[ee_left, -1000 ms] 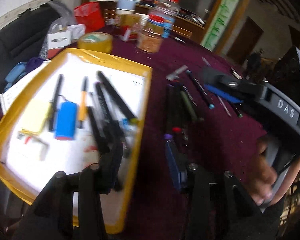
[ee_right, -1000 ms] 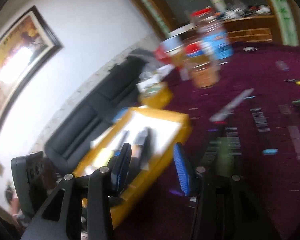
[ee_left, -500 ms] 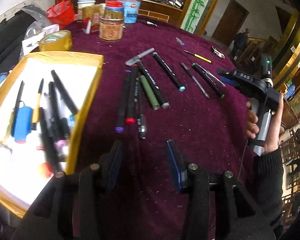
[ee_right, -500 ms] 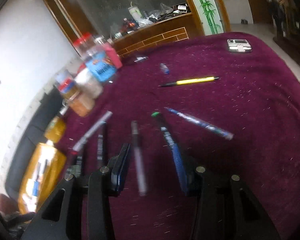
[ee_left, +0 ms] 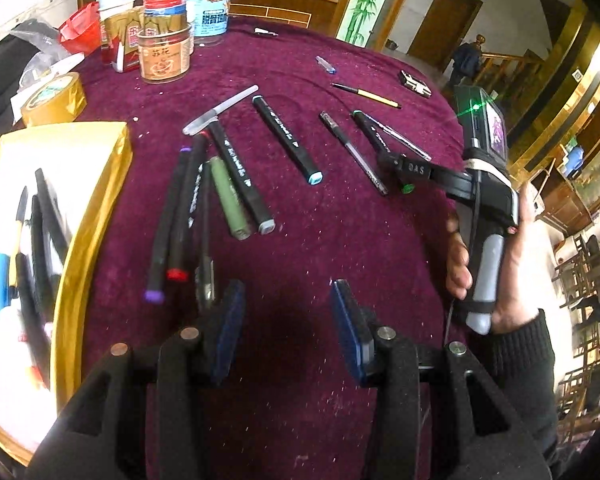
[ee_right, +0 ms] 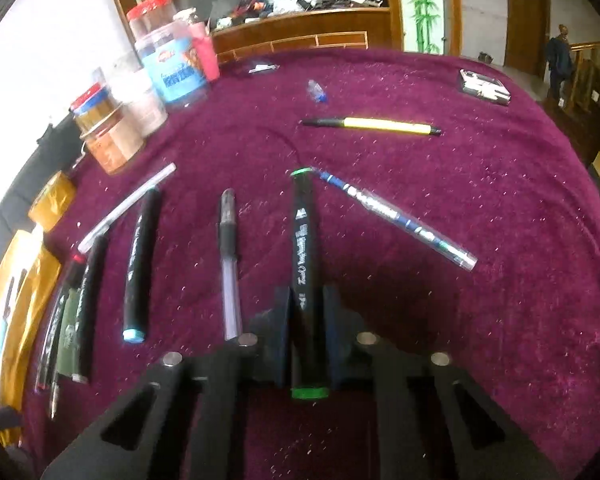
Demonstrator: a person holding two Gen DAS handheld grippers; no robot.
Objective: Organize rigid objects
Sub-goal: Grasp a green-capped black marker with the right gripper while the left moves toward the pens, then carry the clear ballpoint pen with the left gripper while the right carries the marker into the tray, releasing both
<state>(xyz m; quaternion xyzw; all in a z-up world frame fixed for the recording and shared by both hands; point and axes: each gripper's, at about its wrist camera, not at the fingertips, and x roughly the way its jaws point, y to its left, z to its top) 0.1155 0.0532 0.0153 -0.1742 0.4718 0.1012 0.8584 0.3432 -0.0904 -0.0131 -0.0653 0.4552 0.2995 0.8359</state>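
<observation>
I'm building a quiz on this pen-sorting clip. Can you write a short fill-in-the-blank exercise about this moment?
1. The right gripper is shut on a black marker with ____ end caps.
2. The left gripper holds ____.
3. The pens lie on a ____ tablecloth.
4. The yellow pen lies ____ from the right gripper than the marker.

Missing words: green; nothing; purple; farther

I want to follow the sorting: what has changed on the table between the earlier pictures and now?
The right claw swung from the yellow tray over to the loose pens, and its jaws have just been closing on the green-capped black marker. The left claw also moved off the tray; it remains open and empty. The other pens lie unmoved.
</observation>
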